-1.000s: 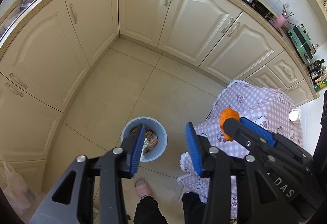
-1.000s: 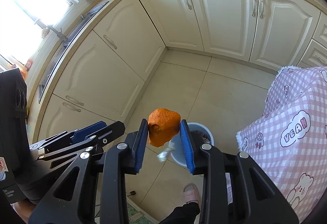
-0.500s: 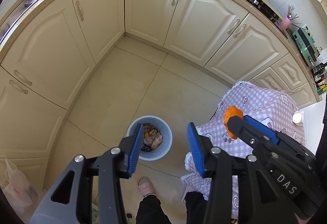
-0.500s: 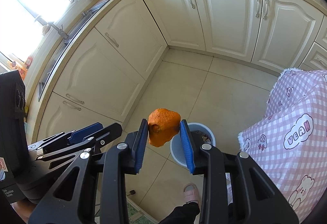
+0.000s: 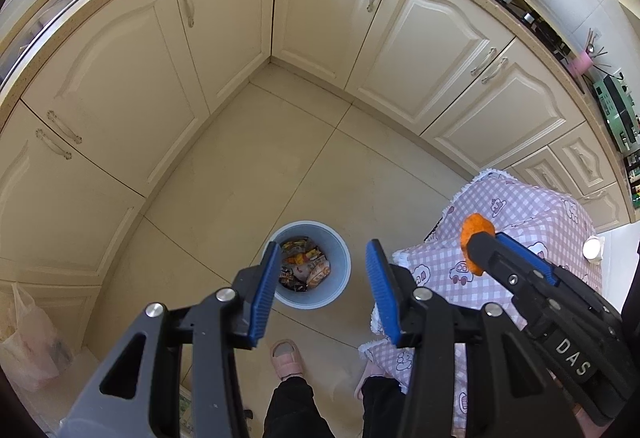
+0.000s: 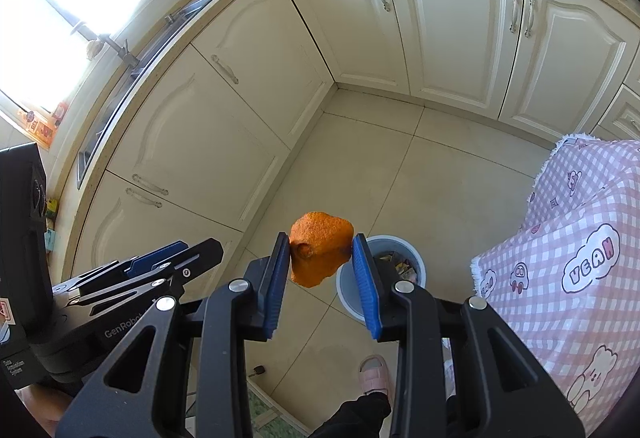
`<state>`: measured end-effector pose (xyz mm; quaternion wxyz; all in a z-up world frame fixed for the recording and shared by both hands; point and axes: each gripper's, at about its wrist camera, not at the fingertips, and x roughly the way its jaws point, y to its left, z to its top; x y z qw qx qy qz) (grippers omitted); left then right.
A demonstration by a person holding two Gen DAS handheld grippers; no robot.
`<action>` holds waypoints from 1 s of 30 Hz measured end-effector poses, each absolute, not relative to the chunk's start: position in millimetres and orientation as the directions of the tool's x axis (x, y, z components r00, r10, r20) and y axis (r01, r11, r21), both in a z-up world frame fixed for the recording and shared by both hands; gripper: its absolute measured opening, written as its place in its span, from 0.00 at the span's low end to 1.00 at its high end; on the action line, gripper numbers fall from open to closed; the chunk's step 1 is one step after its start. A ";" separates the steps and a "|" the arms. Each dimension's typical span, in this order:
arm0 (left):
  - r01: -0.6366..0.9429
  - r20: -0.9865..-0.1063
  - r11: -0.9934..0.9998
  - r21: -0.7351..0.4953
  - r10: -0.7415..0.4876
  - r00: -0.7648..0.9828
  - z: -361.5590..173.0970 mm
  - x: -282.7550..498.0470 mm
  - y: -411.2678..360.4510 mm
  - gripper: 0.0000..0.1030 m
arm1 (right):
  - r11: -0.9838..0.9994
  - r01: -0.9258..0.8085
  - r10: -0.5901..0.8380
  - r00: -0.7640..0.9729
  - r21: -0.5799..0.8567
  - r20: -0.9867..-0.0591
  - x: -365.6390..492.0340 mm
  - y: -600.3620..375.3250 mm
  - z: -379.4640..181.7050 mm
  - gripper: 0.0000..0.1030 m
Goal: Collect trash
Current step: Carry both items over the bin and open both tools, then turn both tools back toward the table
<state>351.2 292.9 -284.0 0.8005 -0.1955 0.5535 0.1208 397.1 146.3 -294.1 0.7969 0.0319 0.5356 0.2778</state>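
Orange peel [image 6: 320, 252] | clamped between right gripper [image 6: 321, 274] jaws | above bin [image 6: 352, 302]

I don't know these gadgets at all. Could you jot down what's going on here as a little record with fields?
Place: kitchen floor beside cream cabinets
Right claw: shut on an orange peel, held up in the air
Left claw: open, nothing between its pads
Trash bin: pale blue, on the floor, already holding wrappers
Nearby: pink checked cloth; person's pink slipper
Step left: peel not yet in bin

Orange peel [image 6: 320, 252], blue bin [image 5: 340, 270], pink-checked tablecloth [image 6: 580, 238]
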 end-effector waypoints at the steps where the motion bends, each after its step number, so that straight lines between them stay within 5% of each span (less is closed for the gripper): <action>1: -0.411 -0.933 0.894 -0.179 -0.022 0.358 -283.8 350.9 293.0 0.44 | 0.844 -0.408 0.476 0.273 0.348 -0.836 397.6 146.0 -293.9 0.30; 30: -0.421 -0.939 0.897 -0.132 0.022 0.342 -280.7 367.7 256.6 0.54 | 0.856 -0.356 0.482 0.288 0.374 -0.828 414.6 100.8 -294.9 0.40</action>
